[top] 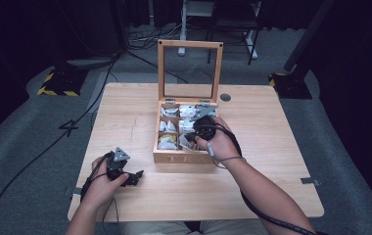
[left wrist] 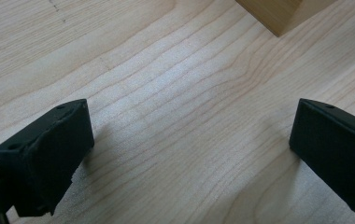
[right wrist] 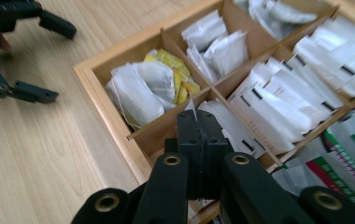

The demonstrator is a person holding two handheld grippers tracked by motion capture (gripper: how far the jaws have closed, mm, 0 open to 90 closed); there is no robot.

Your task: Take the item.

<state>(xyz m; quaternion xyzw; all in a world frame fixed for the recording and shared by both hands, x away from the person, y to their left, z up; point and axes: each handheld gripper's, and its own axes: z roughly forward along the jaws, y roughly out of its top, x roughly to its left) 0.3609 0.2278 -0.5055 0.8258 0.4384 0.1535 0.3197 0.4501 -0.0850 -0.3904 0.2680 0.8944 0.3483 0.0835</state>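
Observation:
A wooden tea box (top: 181, 157) stands open at mid-table, its glass lid (top: 190, 44) upright, its compartments packed with white tea bags (right wrist: 278, 98). My right gripper (right wrist: 197, 116) is over the box's front middle compartment. Its jaws are pressed together on the thin edge of a white tea bag (right wrist: 190, 103), whose tip pokes out above them. In the high view the right gripper (top: 190, 139) points down into the box. My left gripper (top: 134, 177) lies low over the table left of the box, jaws wide apart with bare wood between them (left wrist: 189, 149).
One front compartment holds yellow and white bags (right wrist: 166, 81). A corner of the box (left wrist: 273, 14) lies ahead of the left gripper. Green-and-red packets (right wrist: 348, 163) fill the compartment at the right. A round cable hole (top: 225, 97) sits behind the box.

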